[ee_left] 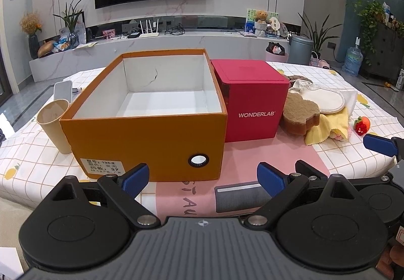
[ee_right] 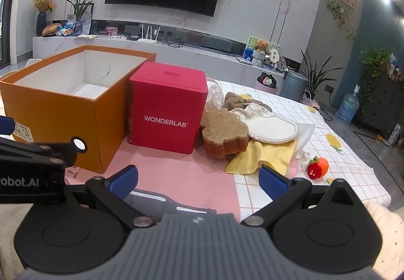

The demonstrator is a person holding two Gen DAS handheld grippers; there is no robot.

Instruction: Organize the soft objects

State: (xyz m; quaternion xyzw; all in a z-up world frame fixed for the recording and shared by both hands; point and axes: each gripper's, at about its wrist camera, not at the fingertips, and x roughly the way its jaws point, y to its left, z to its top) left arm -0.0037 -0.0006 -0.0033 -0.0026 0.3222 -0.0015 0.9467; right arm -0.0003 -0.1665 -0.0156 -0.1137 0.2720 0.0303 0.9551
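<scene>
An open orange box (ee_left: 141, 138) (ee_right: 63, 113) with a white inside stands empty on the table, a shut red box (ee_left: 252, 100) (ee_right: 166, 108) at its right. Right of the red box lies a heap of soft things: a brown bear-shaped sponge (ee_left: 299, 113) (ee_right: 224, 132), a round white pad (ee_left: 325, 100) (ee_right: 274, 129), a yellow cloth (ee_left: 325, 128) (ee_right: 262, 156) and a knitted strawberry (ee_left: 362, 125) (ee_right: 318, 166). My left gripper (ee_left: 202, 179) hovers open near the table's front edge, before the orange box. My right gripper (ee_right: 198, 179) is open too, short of the heap, with nothing between its fingers.
A grey pouch (ee_left: 240, 197) (ee_right: 171, 201) lies on the pink mat (ee_left: 252, 156) just under both grippers. A paper cup (ee_left: 56, 125) and a phone (ee_left: 63, 90) stand left of the orange box. Brown and white cloths (ee_right: 242, 100) lie behind the sponge.
</scene>
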